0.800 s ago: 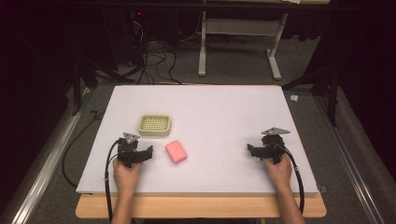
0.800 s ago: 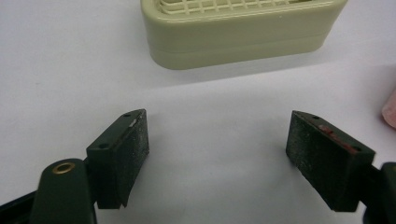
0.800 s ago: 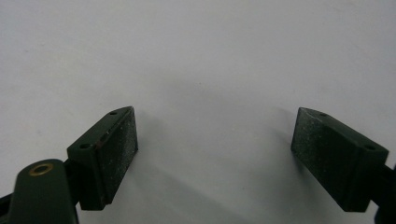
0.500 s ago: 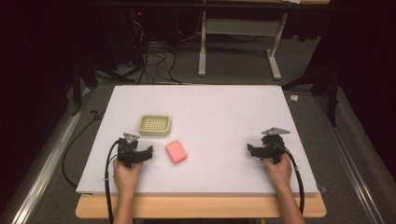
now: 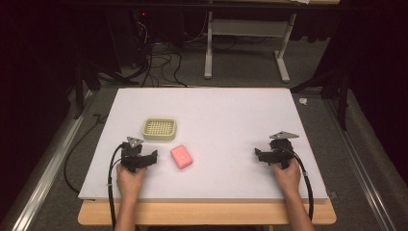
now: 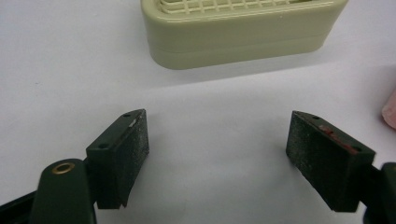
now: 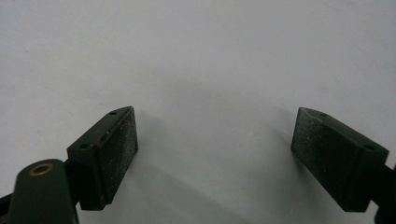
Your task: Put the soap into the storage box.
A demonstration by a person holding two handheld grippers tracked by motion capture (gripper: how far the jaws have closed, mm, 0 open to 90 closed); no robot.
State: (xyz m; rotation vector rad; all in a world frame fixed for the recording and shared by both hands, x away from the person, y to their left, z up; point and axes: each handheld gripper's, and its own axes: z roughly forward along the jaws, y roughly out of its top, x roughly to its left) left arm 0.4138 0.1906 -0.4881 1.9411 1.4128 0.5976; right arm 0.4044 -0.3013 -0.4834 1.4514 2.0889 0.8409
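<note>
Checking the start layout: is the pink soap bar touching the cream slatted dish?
Apart. In the high view, white table shows between the pink soap bar and the cream dish.

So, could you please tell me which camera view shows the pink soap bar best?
The high view: the whole pink soap bar lies flat on the white table, between the cream soap dish and the table's near edge. The left gripper view catches just a pink sliver at its right edge. The right gripper view looks at bare table.
</note>
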